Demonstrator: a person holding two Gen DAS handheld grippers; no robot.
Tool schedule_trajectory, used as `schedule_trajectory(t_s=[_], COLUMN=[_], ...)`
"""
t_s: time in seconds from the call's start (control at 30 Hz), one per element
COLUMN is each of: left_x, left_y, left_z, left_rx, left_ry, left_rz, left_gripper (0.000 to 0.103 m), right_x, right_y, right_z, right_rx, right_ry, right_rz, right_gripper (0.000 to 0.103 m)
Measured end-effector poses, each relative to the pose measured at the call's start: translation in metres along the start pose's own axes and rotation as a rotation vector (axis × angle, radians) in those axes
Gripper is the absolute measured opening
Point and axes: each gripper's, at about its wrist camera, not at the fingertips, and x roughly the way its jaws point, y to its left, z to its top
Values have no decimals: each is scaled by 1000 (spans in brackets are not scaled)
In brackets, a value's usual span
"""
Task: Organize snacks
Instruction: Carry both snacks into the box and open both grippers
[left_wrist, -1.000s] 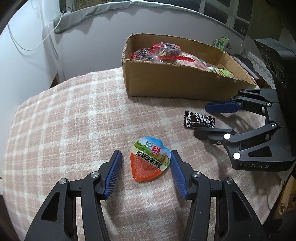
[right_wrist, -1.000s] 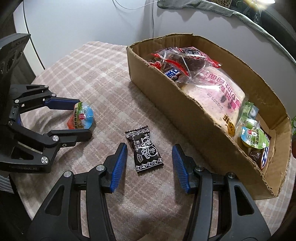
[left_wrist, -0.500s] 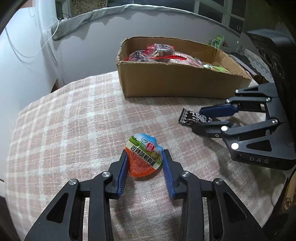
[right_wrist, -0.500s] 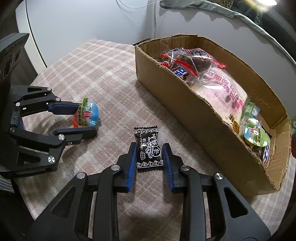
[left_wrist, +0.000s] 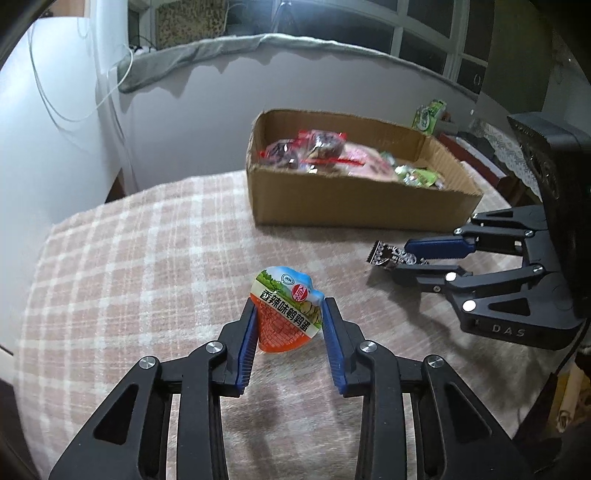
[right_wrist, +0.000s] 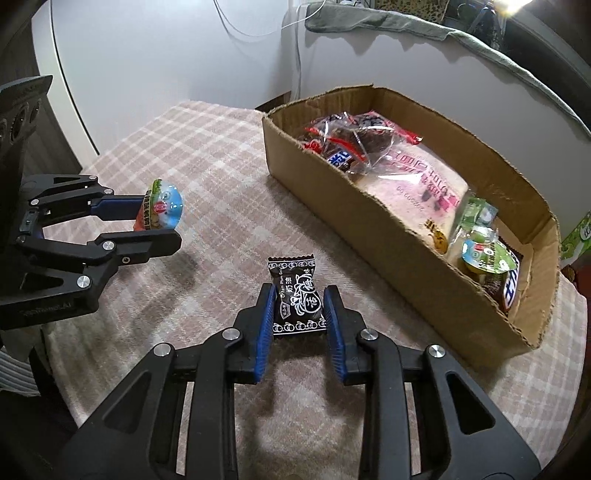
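Blue pads of my right gripper clenched on black plum candy, long axis pointing away from me along jaws. Left gripper likewise grasping orange egg cup; both lifted off checked surface, shadows below. Cardboard box lies ahead and to right of candy, ahead-right of cup too. Right side is nearer to box wall, I judge; I carry candy first over near rim.

Dim indoor light, cool cast, bright glare at 12 o'clock in the left wrist view and 1 o'clock in the right, soft shadows on the counter under both grippers, strong fisheye bending with dark corners, box contents slightly soft
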Motion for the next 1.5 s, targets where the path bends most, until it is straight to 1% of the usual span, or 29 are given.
schedule_trajectory(t_s=[0.17, 0.47, 0.7, 0.93, 1.1, 1.3, 1.5], left_x=[-9, -23, -31, -27, -17, 2, 24], left_y=[-8, -10, -6, -5, -8, -17, -24], left_z=[3, 8, 29, 67, 90, 111, 120], left_rx=[20, 25, 14, 10, 2, 11, 21], left_ry=[-28, -61, -109, -159, -174, -165, -139], left_rz=[0, -1, -3, -12, -33, -37, -37], left_gripper=[32, 32, 32, 32, 32, 32, 32], right_x=[-15, -48, -72, -91, -97, -93, -82], right_y=[2, 2, -9, -39, -62, -91, -116], right_z=[-2, 0, 8, 24, 33, 40, 43], right_rx=[-2, 11, 25, 79, 117, 157, 203], right_ry=[-18, -80, -131, -183, -203, -205, -193], right_rz=[-6, -11, -45, -98, -131, -162, -166], right_gripper=[28, 28, 28, 28, 28, 28, 28])
